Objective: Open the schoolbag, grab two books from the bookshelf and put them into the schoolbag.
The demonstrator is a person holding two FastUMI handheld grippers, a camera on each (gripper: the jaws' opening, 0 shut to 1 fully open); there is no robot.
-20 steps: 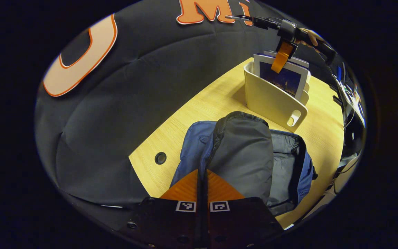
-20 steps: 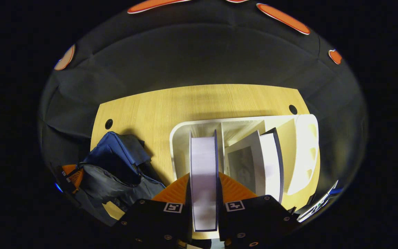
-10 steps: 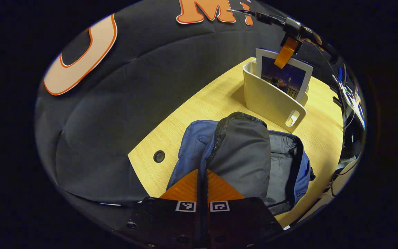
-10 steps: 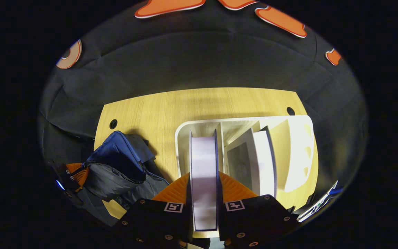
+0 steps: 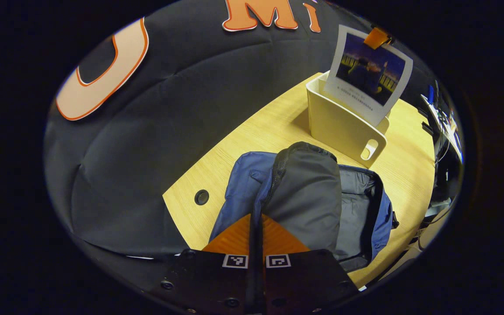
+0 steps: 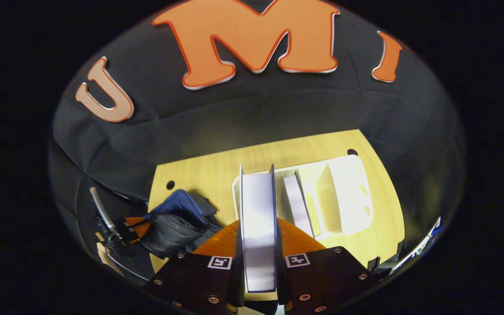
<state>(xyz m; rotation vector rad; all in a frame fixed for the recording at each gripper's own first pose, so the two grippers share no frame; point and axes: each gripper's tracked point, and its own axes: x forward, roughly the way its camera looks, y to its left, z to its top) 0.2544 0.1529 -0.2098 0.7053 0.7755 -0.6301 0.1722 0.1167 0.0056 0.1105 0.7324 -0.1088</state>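
Right gripper [image 6: 258, 238]: seen at the bottom centre of the right gripper view, closed on a book [image 6: 258, 227] whose page edge faces the camera; both fingers are pressed against its covers. In the left gripper view the same book [image 5: 368, 74] is seen at the upper right, held by its top edge above the bookshelf.
Left gripper [image 5: 256, 238]: seen at the bottom centre of the left gripper view, fingers drawn together on a flap of the schoolbag, which is held up.
Schoolbag [image 5: 309, 197]: blue and grey, laid on the table in the middle of the left gripper view, unzipped, with its grey lining exposed at the right.
Bookshelf [image 5: 344, 127]: a cream plastic rack stood on the table just beyond the schoolbag; in the right gripper view its dividers are seen right of centre.
Second book [image 6: 295, 205]: left standing in a bookshelf compartment, just right of the held book.
Table [image 5: 252, 131]: light wood, with a round cable hole near the schoolbag.
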